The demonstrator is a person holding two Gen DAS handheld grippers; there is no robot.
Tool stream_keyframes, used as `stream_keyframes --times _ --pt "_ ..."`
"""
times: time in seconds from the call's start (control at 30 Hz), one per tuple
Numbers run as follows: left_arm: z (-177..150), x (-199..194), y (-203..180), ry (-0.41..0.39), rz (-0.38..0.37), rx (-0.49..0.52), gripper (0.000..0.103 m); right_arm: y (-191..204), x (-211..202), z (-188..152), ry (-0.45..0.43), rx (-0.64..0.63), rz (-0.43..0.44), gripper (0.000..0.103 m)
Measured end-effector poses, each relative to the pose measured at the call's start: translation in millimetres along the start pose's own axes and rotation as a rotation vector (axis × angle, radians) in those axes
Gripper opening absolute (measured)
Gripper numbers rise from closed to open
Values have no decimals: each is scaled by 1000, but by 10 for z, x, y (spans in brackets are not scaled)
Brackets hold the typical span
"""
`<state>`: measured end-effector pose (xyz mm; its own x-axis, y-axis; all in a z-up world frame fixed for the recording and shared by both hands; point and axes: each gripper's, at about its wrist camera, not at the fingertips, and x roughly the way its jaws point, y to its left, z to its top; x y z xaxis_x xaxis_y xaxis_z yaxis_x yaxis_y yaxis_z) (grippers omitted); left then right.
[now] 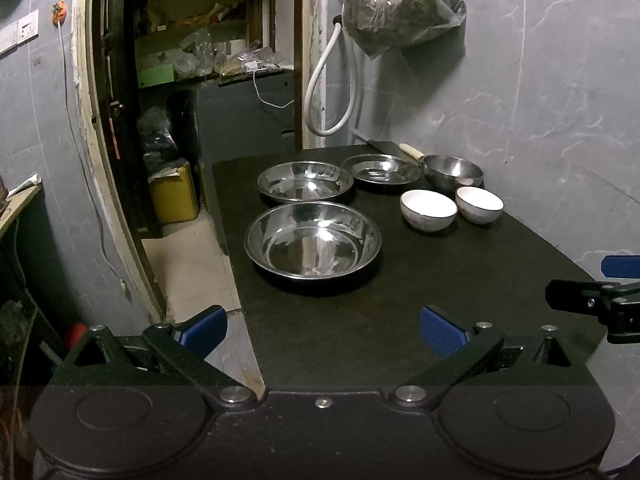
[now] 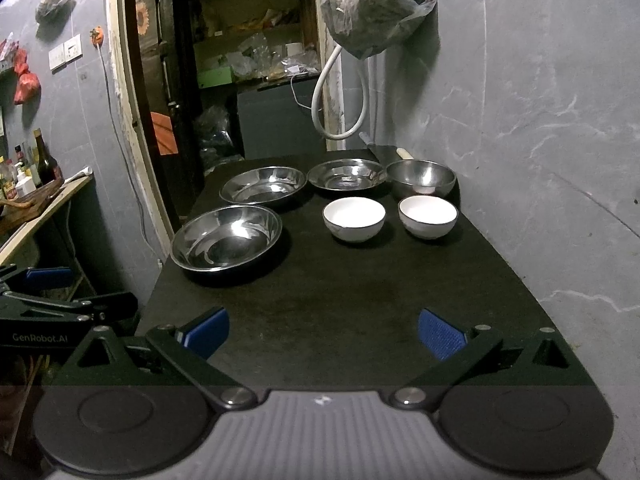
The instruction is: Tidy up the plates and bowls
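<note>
1. The black table (image 1: 460, 280) stood against the grey marble wall (image 1: 540, 120), and every dish sat on its far half.
2. The nearest steel plate (image 1: 313, 240) lay closest to the table's left edge; a second steel plate (image 1: 305, 181) sat just behind it, apart from it.
3. A third steel plate (image 1: 381, 169) lay farther back, near the table's far edge, with a steel bowl (image 1: 453, 172) just beside it on the wall side.
4. Two white bowls (image 1: 428, 210) (image 1: 479, 204) stood upright side by side in front of the steel bowl — near each other but not touching.
5. A cleaver with a pale handle (image 1: 402, 150) rested at the table's far edge, behind the third plate.
6. The left gripper (image 1: 322, 332) hung above the table's near end, its blue pads spread wide and holding nothing.
7. The right gripper (image 2: 324, 332) hovered above the near end of the table as well, toward the wall side, jaws wide and empty.
8. A plastic bag (image 2: 376, 8) of dark contents hung on the wall above the table's far end, with a white hose (image 2: 340, 100) looping below it.
</note>
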<state>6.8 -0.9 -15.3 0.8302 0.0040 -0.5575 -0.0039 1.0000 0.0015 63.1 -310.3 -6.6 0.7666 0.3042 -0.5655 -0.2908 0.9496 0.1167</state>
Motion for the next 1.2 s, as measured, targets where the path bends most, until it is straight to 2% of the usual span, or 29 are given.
stream_keyframes --times 0.53,0.8,0.97,1.2 --pt "68 174 -34 59 17 -2 102 -84 151 61 51 10 20 103" --pt "186 433 52 123 78 -58 102 -170 404 163 78 -7 68 103" --pt "369 673 141 155 126 -105 102 -277 667 344 89 -19 110 103" --pt "871 1149 294 175 222 -154 102 -390 1177 724 64 -11 208 103"
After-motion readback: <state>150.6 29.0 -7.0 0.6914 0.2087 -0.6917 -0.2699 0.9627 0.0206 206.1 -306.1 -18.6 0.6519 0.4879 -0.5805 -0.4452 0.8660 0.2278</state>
